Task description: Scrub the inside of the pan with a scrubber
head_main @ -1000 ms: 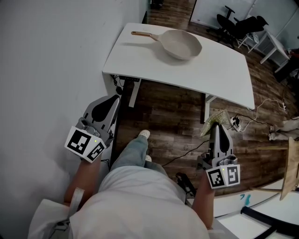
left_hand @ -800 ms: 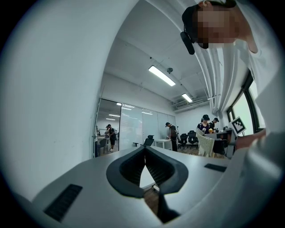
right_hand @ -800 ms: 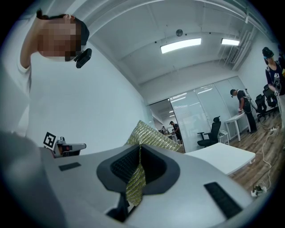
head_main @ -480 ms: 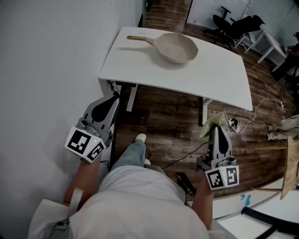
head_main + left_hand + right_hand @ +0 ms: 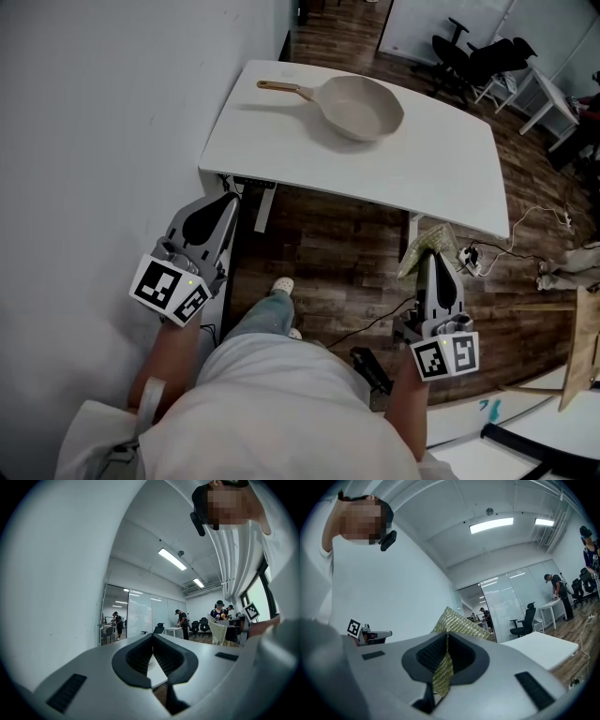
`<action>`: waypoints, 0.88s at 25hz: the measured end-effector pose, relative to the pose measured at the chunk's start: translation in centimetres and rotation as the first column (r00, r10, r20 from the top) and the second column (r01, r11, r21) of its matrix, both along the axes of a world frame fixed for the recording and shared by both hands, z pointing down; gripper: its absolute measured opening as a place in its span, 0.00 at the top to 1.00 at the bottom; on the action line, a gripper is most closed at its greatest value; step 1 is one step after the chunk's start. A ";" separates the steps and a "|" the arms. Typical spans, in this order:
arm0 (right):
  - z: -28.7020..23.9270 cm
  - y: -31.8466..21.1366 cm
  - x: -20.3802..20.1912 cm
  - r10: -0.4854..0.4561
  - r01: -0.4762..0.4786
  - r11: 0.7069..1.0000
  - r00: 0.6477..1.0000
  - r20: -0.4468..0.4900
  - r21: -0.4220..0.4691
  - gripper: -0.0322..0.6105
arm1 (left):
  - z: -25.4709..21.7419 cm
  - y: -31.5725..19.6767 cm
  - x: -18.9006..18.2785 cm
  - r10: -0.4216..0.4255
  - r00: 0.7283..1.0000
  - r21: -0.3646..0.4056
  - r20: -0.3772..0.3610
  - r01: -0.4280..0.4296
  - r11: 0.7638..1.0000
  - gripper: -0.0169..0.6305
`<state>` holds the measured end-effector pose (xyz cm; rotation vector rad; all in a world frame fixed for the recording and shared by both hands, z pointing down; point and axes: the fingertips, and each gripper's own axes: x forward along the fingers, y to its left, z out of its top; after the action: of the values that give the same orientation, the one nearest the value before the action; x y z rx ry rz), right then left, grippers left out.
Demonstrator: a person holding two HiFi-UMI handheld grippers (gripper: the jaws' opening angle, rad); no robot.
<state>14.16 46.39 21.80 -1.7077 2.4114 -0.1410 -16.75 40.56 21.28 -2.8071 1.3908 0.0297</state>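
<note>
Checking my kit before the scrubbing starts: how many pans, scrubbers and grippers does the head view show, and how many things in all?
Pan: 1
Scrubber: 1
Grippers: 2, the left gripper and the right gripper
Total: 4

- White wall fills the head view's left.
- Dark wood-plank floor spans centre and right.
- White table at upper centre.
- Black office chairs at upper right.
- Glass partitions under ceiling strip lights.
</note>
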 end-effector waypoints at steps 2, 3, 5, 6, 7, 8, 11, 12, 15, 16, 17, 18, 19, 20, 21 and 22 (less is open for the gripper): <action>-0.2 -1.0 -0.1 -0.001 0.001 1.000 1.000 -0.003 0.001 0.91 | -0.1 -1.1 -0.1 0.003 1.000 0.002 -0.001 -0.003 1.000 0.95; -0.2 -1.5 -0.2 0.000 0.000 1.000 1.000 -0.004 0.001 0.91 | -0.2 -1.7 -0.1 0.005 1.000 0.003 -0.002 -0.005 1.000 0.95; -0.3 -2.4 -0.2 0.002 -0.002 1.000 1.000 -0.008 -0.001 0.91 | -0.2 -2.9 0.0 0.010 1.000 0.005 -0.004 -0.010 1.000 0.95; -0.3 -2.9 -0.2 0.004 -0.004 1.000 1.000 -0.010 -0.002 0.91 | -0.2 -3.5 0.0 0.014 1.000 0.005 -0.005 -0.014 1.000 0.95; -0.3 -3.4 -0.2 0.005 -0.005 1.000 1.000 -0.012 -0.002 0.91 | -0.2 -4.1 0.1 0.018 1.000 0.005 -0.005 -0.018 1.000 0.95; -0.4 -3.9 -0.2 0.007 -0.007 1.000 1.000 -0.014 -0.002 0.91 | -0.2 -4.7 0.2 0.021 1.000 0.004 -0.005 -0.021 1.000 0.95; -0.3 -5.5 -0.4 0.011 -0.011 1.000 1.000 -0.019 -0.005 0.91 | 0.1 -6.8 0.2 0.031 0.999 -0.002 -0.010 -0.031 1.000 0.95; -0.3 -6.2 -0.4 0.012 -0.013 1.000 1.000 -0.022 -0.008 0.91 | 0.2 -7.6 0.2 0.034 0.999 -0.004 -0.012 -0.034 0.999 0.95; -0.1 -8.1 -0.4 0.017 -0.018 1.000 1.000 -0.026 -0.018 0.91 | 0.3 -9.9 0.4 0.044 0.999 -0.009 -0.016 -0.044 0.999 0.95; 0.0 -8.7 -0.4 0.020 -0.021 1.000 0.999 -0.027 -0.022 0.91 | 0.4 -10.7 0.6 0.048 0.999 -0.010 -0.017 -0.048 0.999 0.95; 0.1 -9.2 -0.3 0.023 -0.024 0.999 0.999 -0.027 -0.024 0.91 | 0.5 -11.4 0.7 0.052 0.998 -0.012 -0.018 -0.052 0.999 0.95; 0.1 -9.8 -0.3 0.025 -0.026 0.999 0.999 -0.027 -0.026 0.91 | 0.6 -12.1 0.9 0.056 0.998 -0.014 -0.019 -0.056 0.998 0.95; 0.2 -10.4 -0.3 0.026 -0.027 0.999 0.999 -0.028 -0.027 0.91 | 0.7 -12.8 1.0 0.059 0.998 -0.016 -0.021 -0.060 0.998 0.95; 0.3 -11.1 -0.3 0.027 -0.028 0.999 0.999 -0.028 -0.029 0.91 | 0.8 -13.5 1.1 0.062 0.998 -0.018 -0.022 -0.063 0.998 0.95; 0.3 -11.7 -0.3 0.028 -0.029 0.999 0.999 -0.029 -0.031 0.91 | 0.9 -14.2 1.1 0.066 0.998 -0.019 -0.022 -0.066 0.998 0.95; 0.3 -12.4 -0.4 0.029 -0.030 0.999 0.999 -0.028 -0.032 0.91 | 0.8 -14.9 1.2 0.069 0.997 -0.020 -0.023 -0.070 0.997 0.95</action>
<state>13.78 33.99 22.06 -1.7703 2.4151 -0.1539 -15.55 25.62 22.11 -2.8796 1.3048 0.0468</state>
